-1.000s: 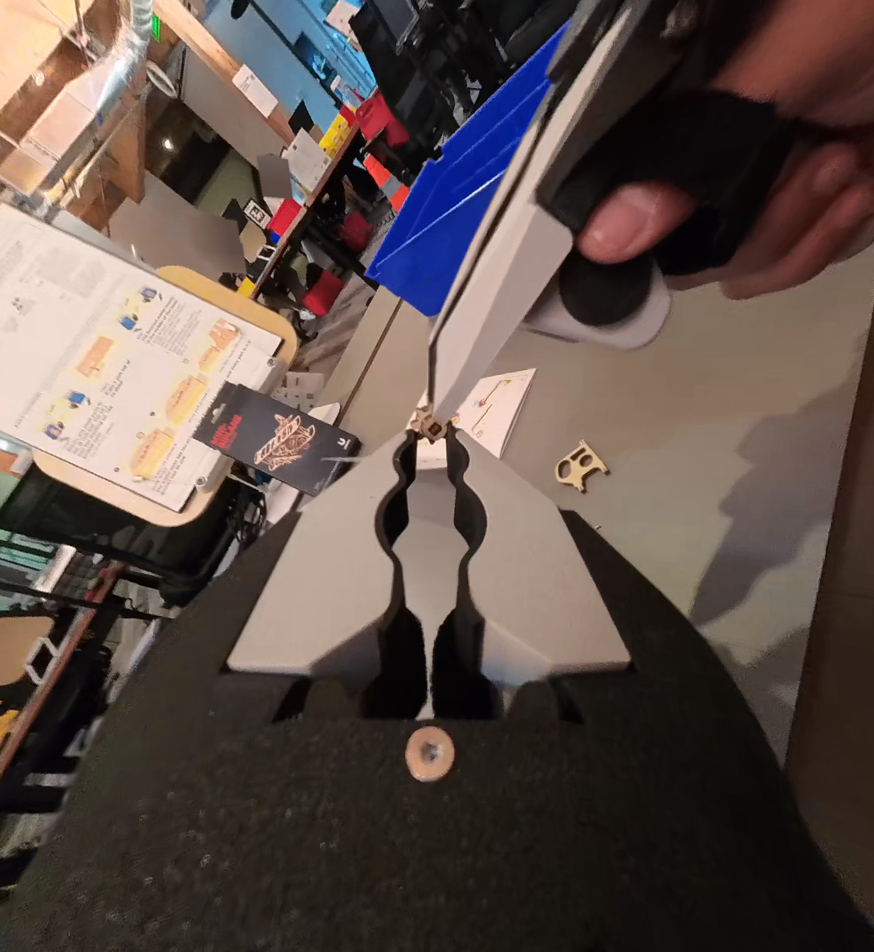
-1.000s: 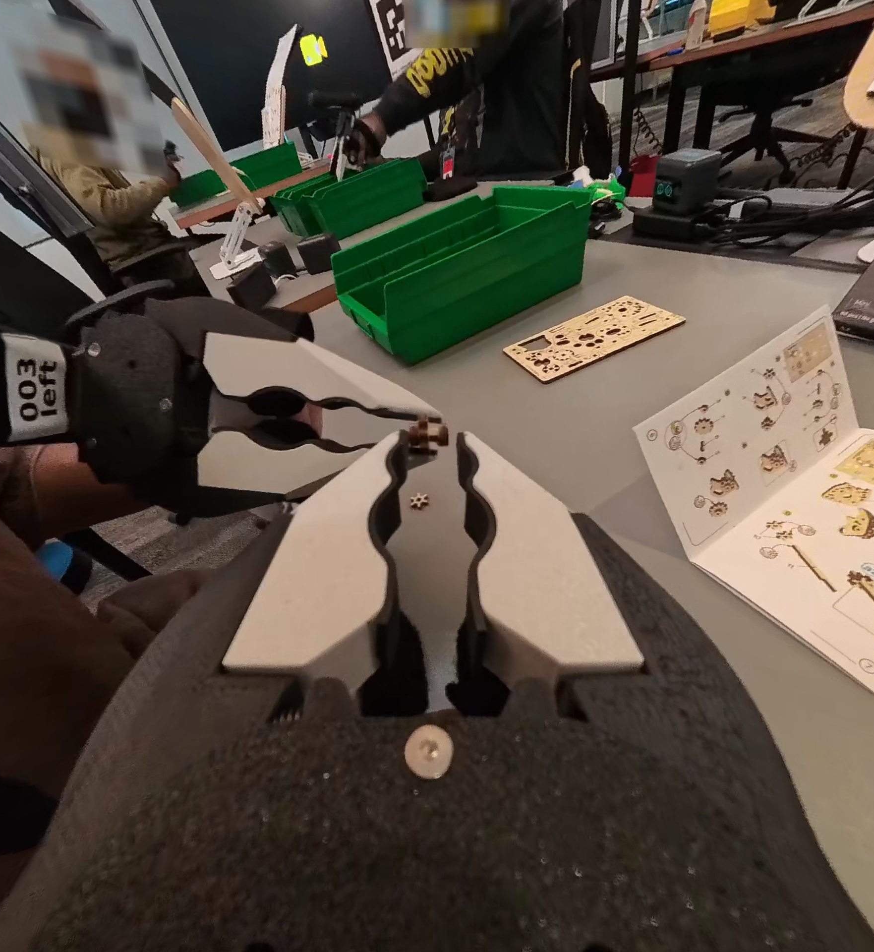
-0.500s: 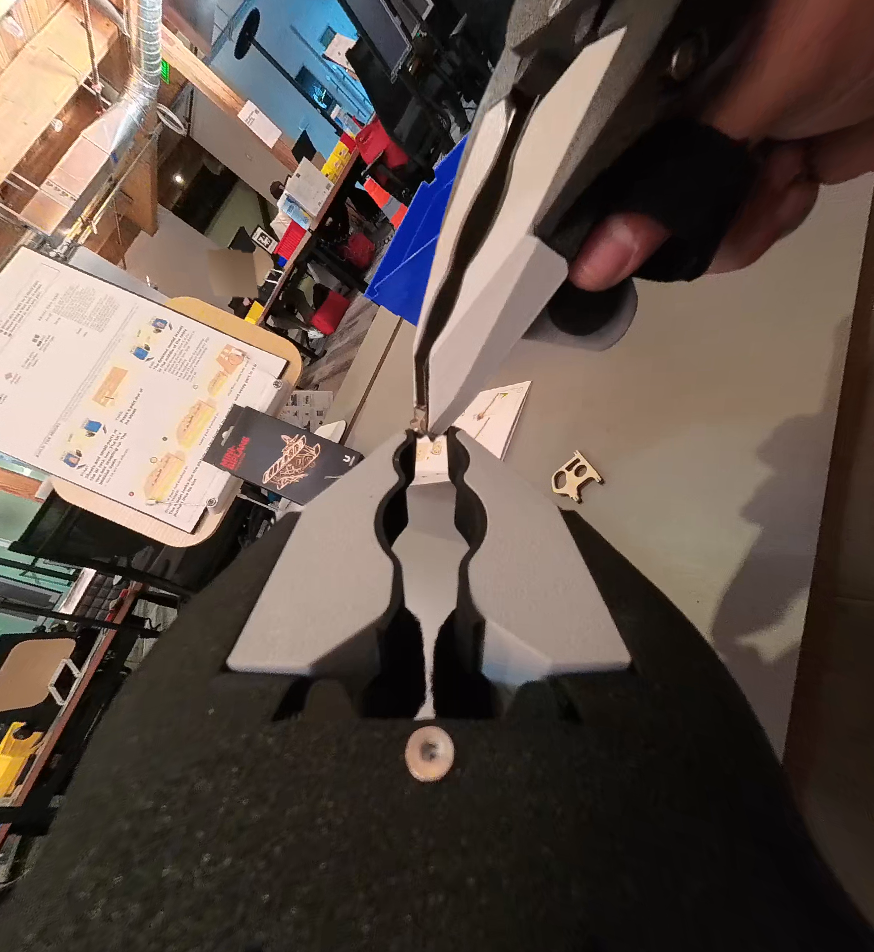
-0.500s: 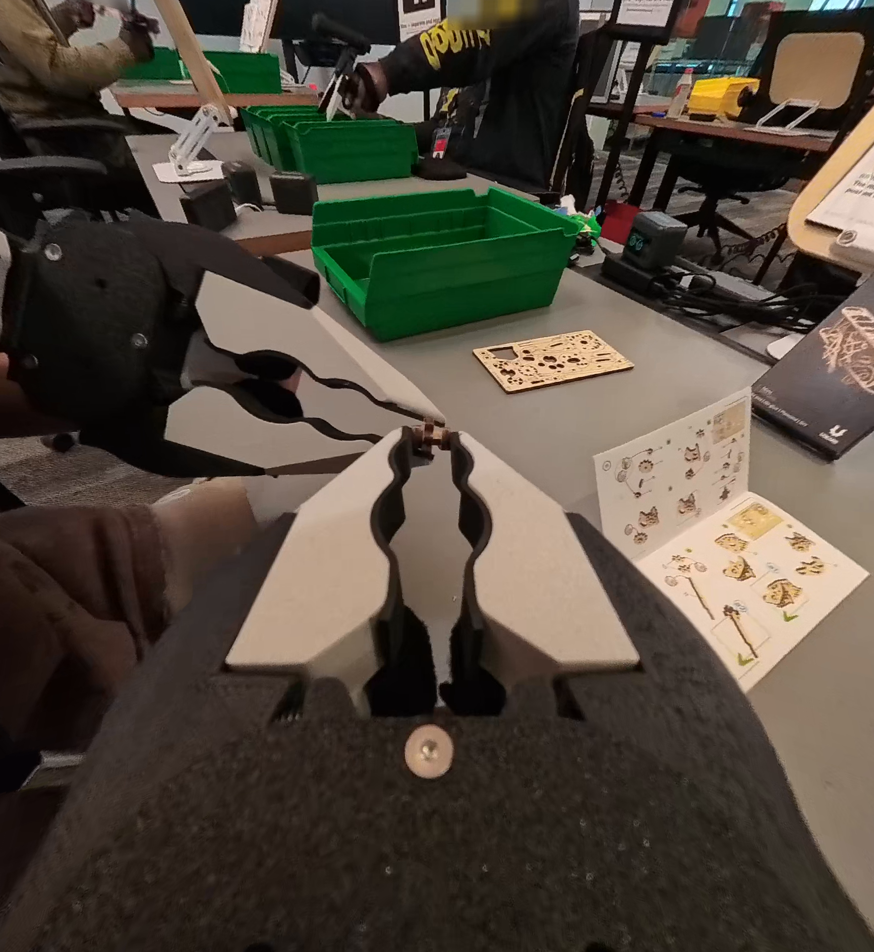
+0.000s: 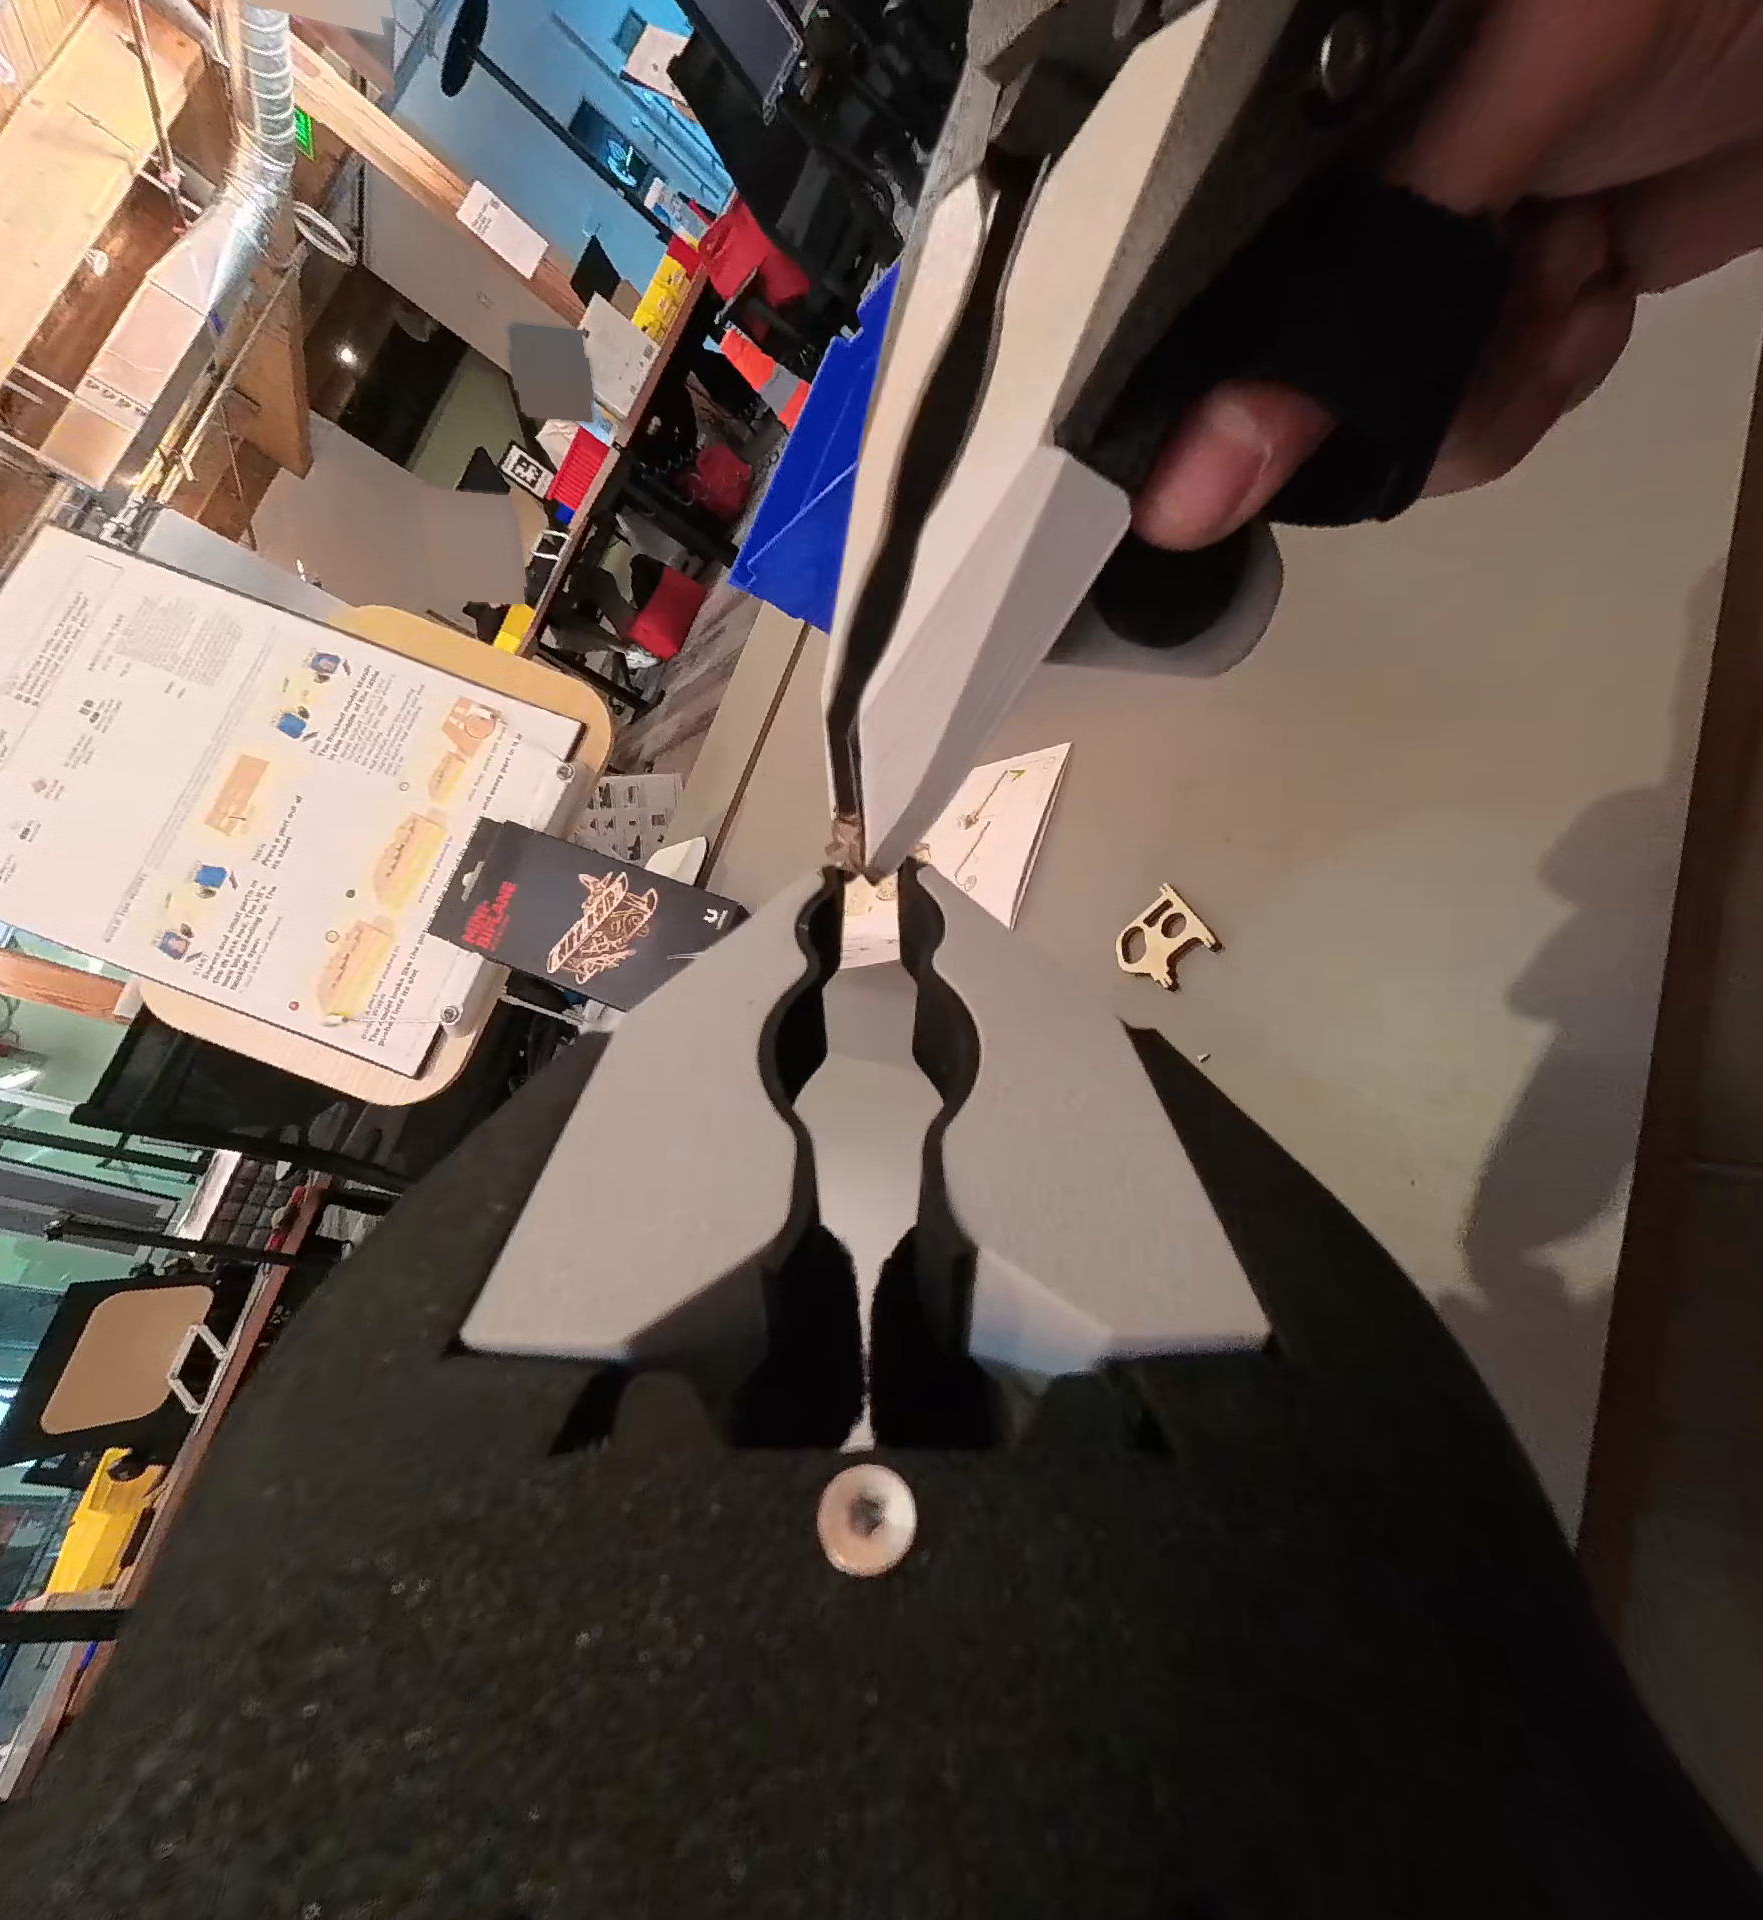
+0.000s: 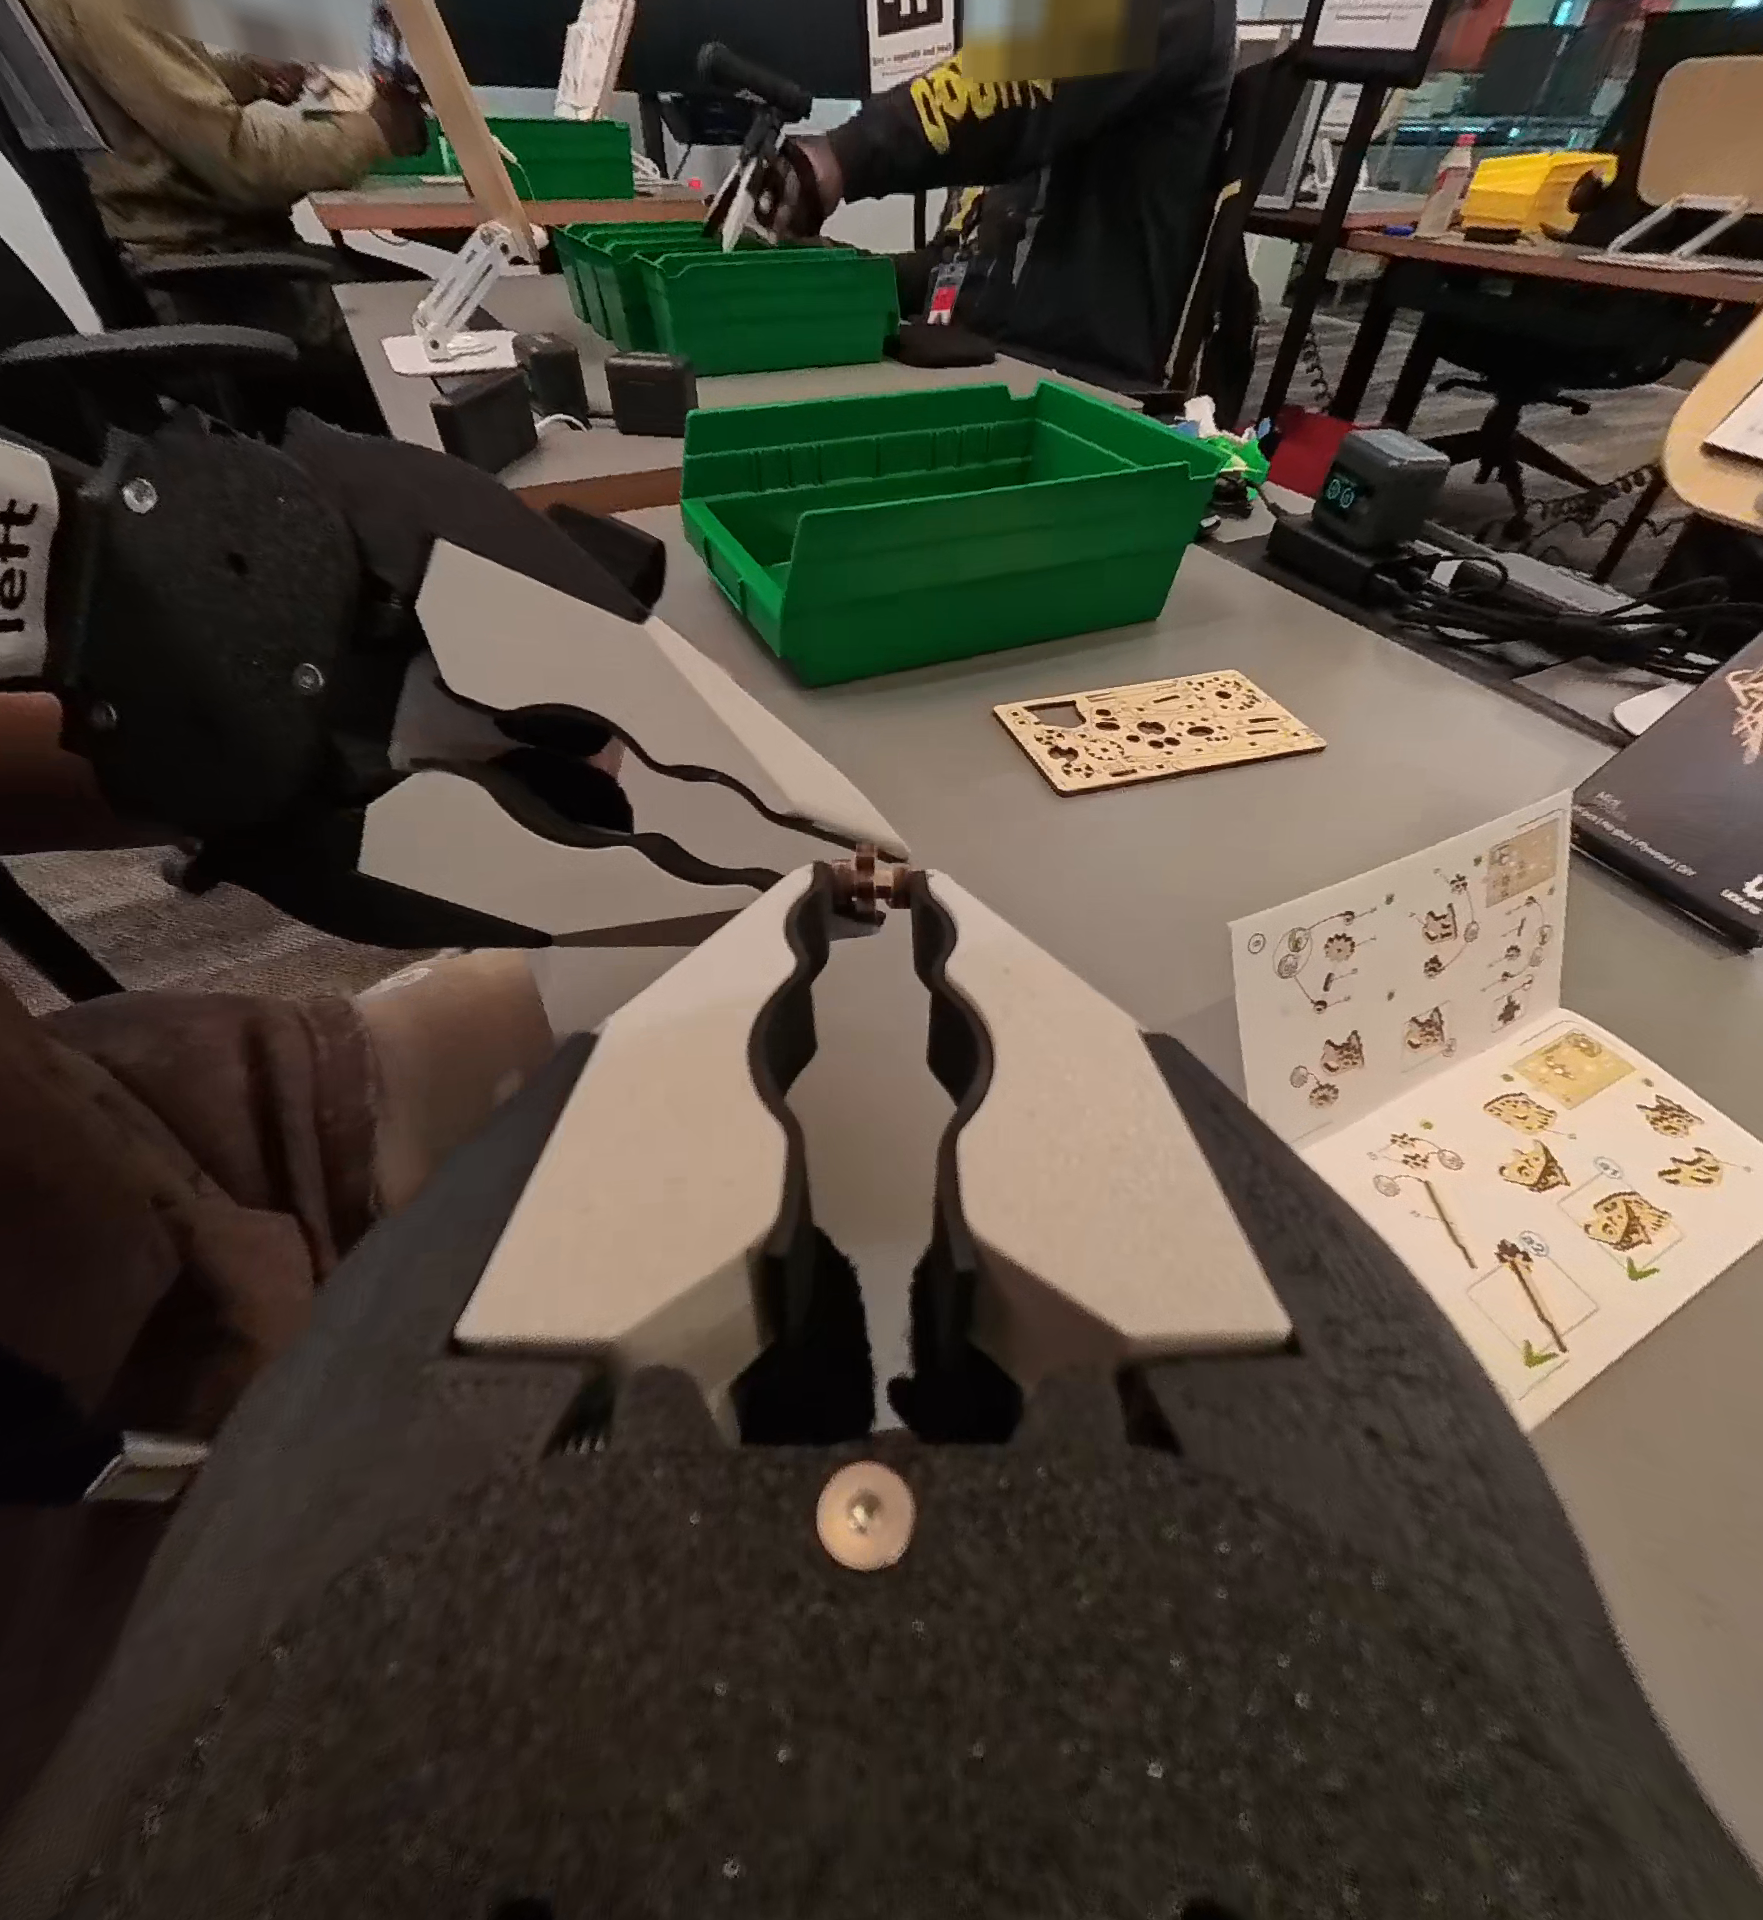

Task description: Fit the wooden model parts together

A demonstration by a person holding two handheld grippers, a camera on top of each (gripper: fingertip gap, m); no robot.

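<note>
1. Right gripper pinches the small wooden gear stack, now lifted off the table.
2. Left gripper has closed in, tips nipping that stack.
3. Parts meet; press-fit looks underway.

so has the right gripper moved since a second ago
Yes. In the right wrist view the right gripper has lifted and swung: a small gear lay on the table between its fingers, now gone from view, and the green bin sits higher and further right.
</note>
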